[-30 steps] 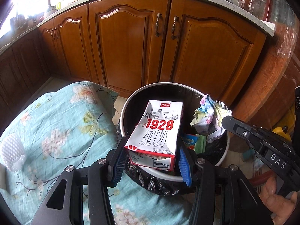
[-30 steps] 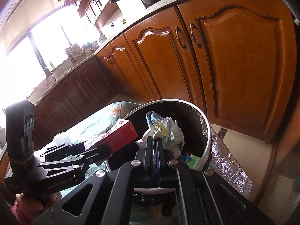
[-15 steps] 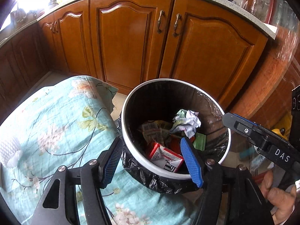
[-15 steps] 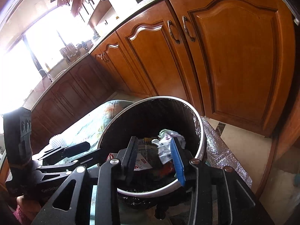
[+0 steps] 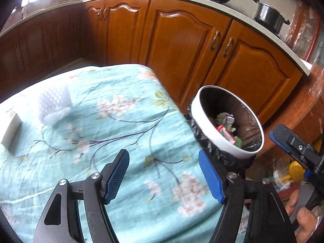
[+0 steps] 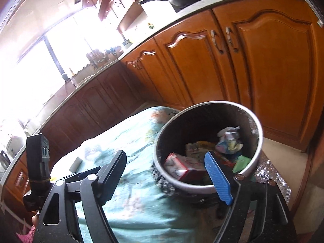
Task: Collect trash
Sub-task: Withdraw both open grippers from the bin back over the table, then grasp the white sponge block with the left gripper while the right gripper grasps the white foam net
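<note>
Both grippers have moved away from the trash bin since one second ago, when the left one held the milk carton and the right one held the crumpled paper above it. Now the left gripper (image 5: 164, 175) is released, with jaws spread wide and nothing between them, over the flowered cloth (image 5: 113, 125). The right gripper (image 6: 168, 174) is also released and empty; its right finger (image 6: 217, 177) stands in front of the bin's near edge.

In the left wrist view, the trash bin (image 5: 210, 129) is at about 2 o'clock from the gripper, just beside the cloth edge. The milk carton (image 6: 182, 167) lies inside the bin at about 8 o'clock, and the crumpled paper (image 6: 229, 139) rests on the other trash at about 2 o'clock.

On the cloth, a white foam net (image 5: 53, 104) lies at about 10 o'clock in the left wrist view, somewhat blurred, and a white block (image 5: 11, 134) is near the left edge at 9 o'clock.
</note>
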